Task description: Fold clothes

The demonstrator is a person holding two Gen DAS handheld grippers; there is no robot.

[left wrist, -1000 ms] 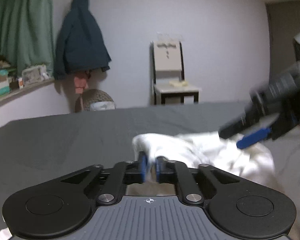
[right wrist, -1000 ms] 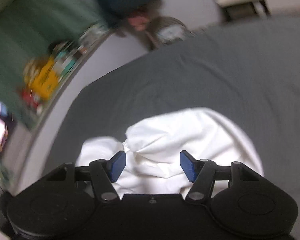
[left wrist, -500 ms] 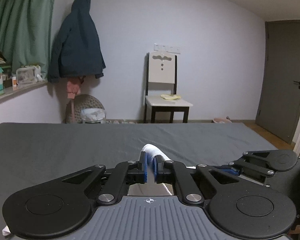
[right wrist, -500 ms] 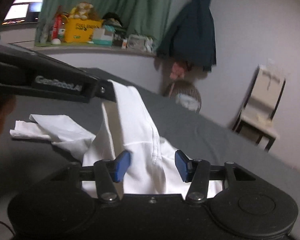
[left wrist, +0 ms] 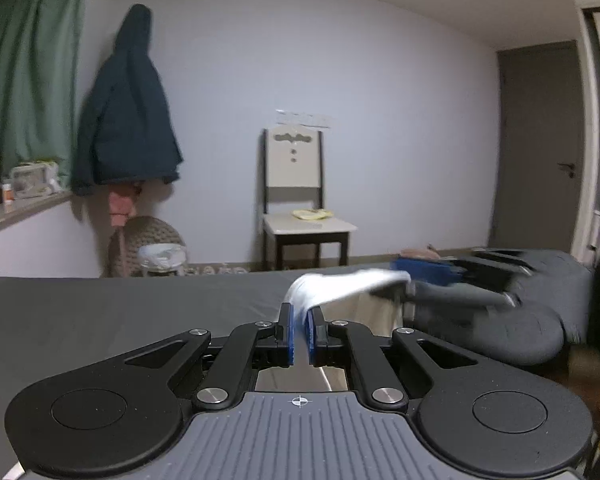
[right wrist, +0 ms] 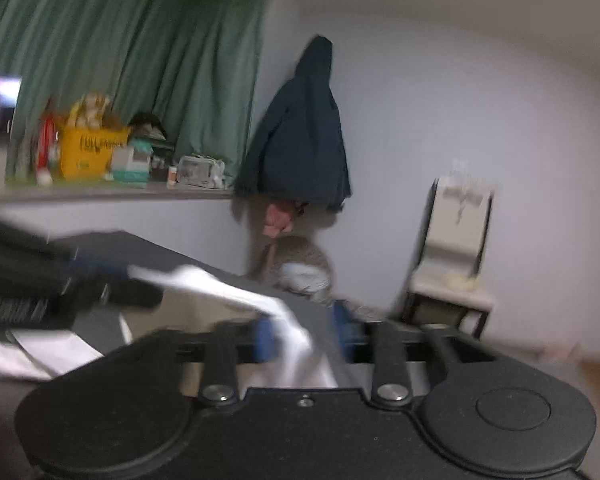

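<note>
1. Holding: left tool (left wrist: 299,334), blue pads (left wrist: 286,332) pressed together on a fold of the white garment (left wrist: 340,286), seen in the left wrist view.
2. Stretching: white garment, raised above the dark grey bed (left wrist: 120,312), running as a taut band from the left tool across to the right tool (left wrist: 410,276); a looser part hangs below the band.
3. Gripping: right tool, blurred in both views; in the right wrist view the blue pads (right wrist: 265,338) show smeared with white cloth between them; jaws come together on the garment's edge.
4. Lying: further white cloth (right wrist: 44,354), flat on the bed at lower left of the right wrist view; whether part of the same garment cannot be told.
5. Hanging: dark blue jacket (left wrist: 124,120) on the wall, a pink item just below it.
6. Standing: pale chair (left wrist: 300,200) against the far wall, a yellowish item on its seat.
7. Resting: round woven basket (left wrist: 148,246) on the floor beneath the jacket.
8. Draping: green curtain (right wrist: 120,64) above a cluttered shelf (right wrist: 112,194).
9. Closing off: grey door (left wrist: 540,144) at right.
</note>
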